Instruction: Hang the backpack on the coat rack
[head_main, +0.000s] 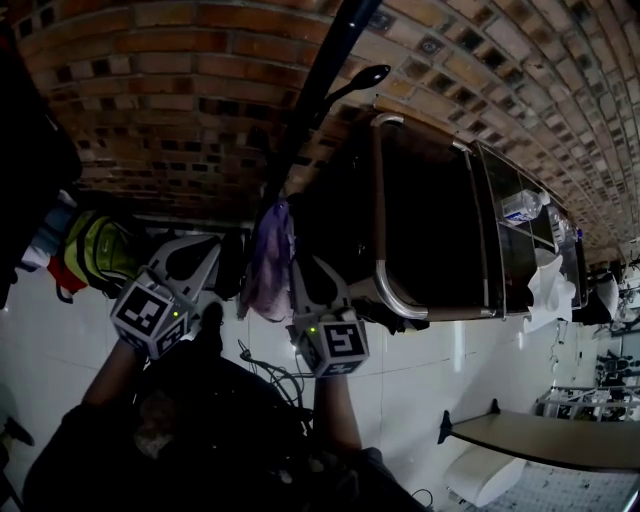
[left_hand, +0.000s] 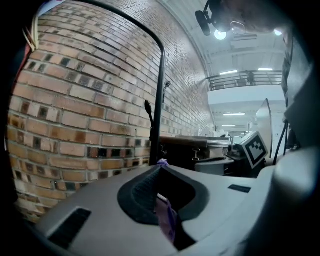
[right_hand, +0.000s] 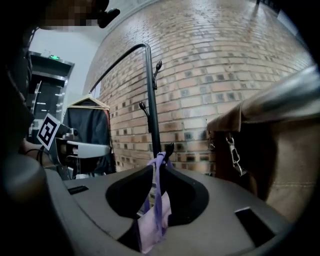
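A small purple backpack (head_main: 268, 262) hangs between my two grippers, close to the black coat rack pole (head_main: 312, 90) that stands before the brick wall. My left gripper (head_main: 218, 255) is shut on purple fabric (left_hand: 167, 220), which shows at its tips and in the hollow behind them. My right gripper (head_main: 302, 265) is shut on the purple strap (right_hand: 156, 185), which runs up between its jaws. The strap's top reaches a short black hook (right_hand: 169, 148) on the pole (right_hand: 151, 100). Higher hooks (head_main: 365, 75) branch off the pole above.
A large dark brown bag (head_main: 430, 230) with a metal clip (right_hand: 232, 150) hangs just right of the pole. A yellow-green bag (head_main: 95, 250) lies at the left, cables (head_main: 270, 375) on the white tiled floor. A dark garment on a hanger (right_hand: 90, 130) is at the left.
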